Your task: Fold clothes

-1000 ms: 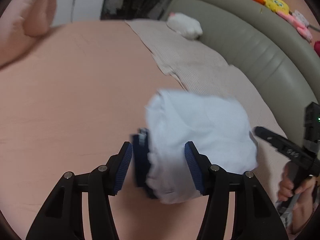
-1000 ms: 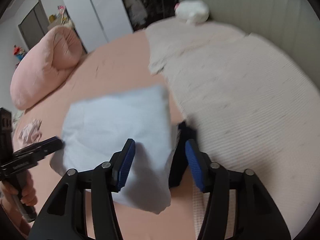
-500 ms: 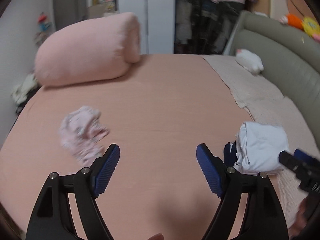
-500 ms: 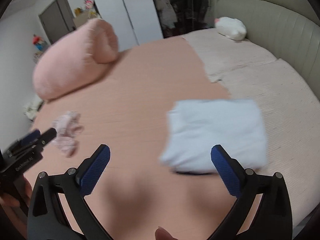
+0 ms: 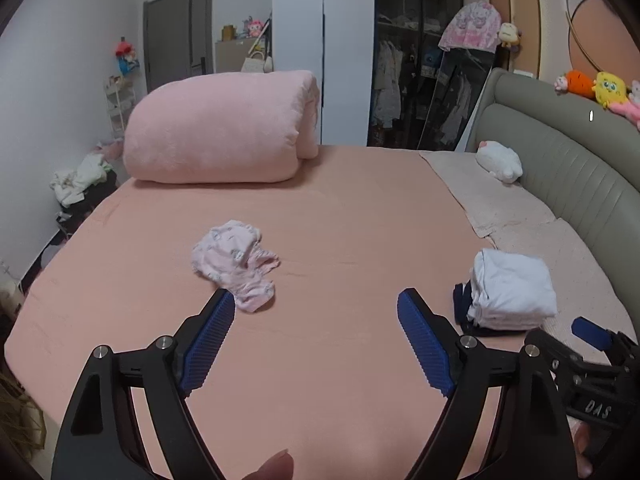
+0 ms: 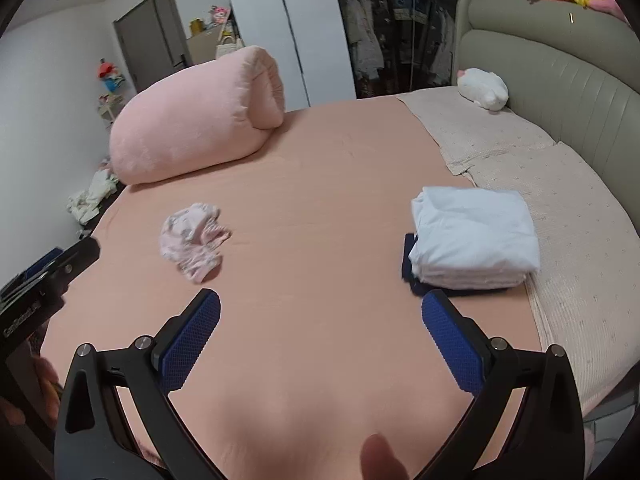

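**White garment released, pink one next**

I have let go: both tongs, left [image 5: 316, 338] and right [image 6: 320, 338], gape empty. The folded white garment [image 6: 474, 236] now rests right of them; the crumpled pink garment [image 5: 234, 264] waits ahead-left, unfolded.

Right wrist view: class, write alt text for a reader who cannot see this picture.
The open right gripper hangs empty over a pink bed sheet. Ahead to the right, a folded white garment sits on a folded dark one; to the left lies a crumpled pink patterned garment, with a rolled pink quilt behind.
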`<action>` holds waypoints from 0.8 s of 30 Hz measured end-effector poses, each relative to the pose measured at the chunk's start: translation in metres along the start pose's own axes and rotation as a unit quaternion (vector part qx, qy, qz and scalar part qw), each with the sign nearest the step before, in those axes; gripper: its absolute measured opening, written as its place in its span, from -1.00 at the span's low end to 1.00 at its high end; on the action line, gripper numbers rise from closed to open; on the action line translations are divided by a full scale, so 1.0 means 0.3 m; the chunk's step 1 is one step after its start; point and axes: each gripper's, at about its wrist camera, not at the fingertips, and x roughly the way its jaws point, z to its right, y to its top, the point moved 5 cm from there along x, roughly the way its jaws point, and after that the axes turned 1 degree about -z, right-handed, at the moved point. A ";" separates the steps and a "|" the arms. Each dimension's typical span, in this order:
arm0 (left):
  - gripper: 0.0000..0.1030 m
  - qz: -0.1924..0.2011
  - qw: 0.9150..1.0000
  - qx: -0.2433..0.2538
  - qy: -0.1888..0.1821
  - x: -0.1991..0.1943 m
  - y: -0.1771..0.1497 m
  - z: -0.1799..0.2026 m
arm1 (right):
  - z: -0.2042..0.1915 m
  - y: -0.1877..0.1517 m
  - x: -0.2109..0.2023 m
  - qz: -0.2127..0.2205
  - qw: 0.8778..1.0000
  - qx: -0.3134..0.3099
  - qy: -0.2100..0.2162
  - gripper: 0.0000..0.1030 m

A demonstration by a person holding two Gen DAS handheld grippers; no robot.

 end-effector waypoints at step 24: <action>0.66 -0.049 0.999 -0.016 -0.001 -0.247 -0.472 -0.039 | 0.030 -0.505 -0.277 -0.043 0.998 0.001 -0.051 0.99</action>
